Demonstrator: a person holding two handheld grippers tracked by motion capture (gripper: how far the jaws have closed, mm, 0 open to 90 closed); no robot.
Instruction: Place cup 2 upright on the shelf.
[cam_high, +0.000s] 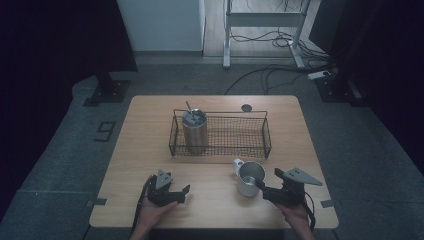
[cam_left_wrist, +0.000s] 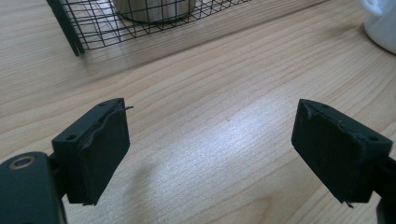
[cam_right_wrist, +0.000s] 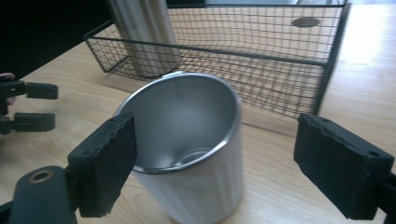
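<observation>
A steel mug (cam_high: 249, 177) with a white outside and a handle at its far left stands upright on the wooden table (cam_high: 150, 145), near the front right. My right gripper (cam_high: 265, 190) sits just right of it. In the right gripper view the mug (cam_right_wrist: 187, 140) rises between the spread jaws of that gripper (cam_right_wrist: 215, 158); the left pad is close to its rim and the right pad stands well off, so nothing is held. My left gripper (cam_high: 186, 192) rests at the front left, and its jaws (cam_left_wrist: 212, 149) stand open over bare wood.
A black wire basket (cam_high: 240, 135) sits mid-table with a tall steel tumbler (cam_high: 194, 131) in its left end. A small dark disc (cam_high: 246, 107) lies behind the basket. The table's front edge runs just below both hands.
</observation>
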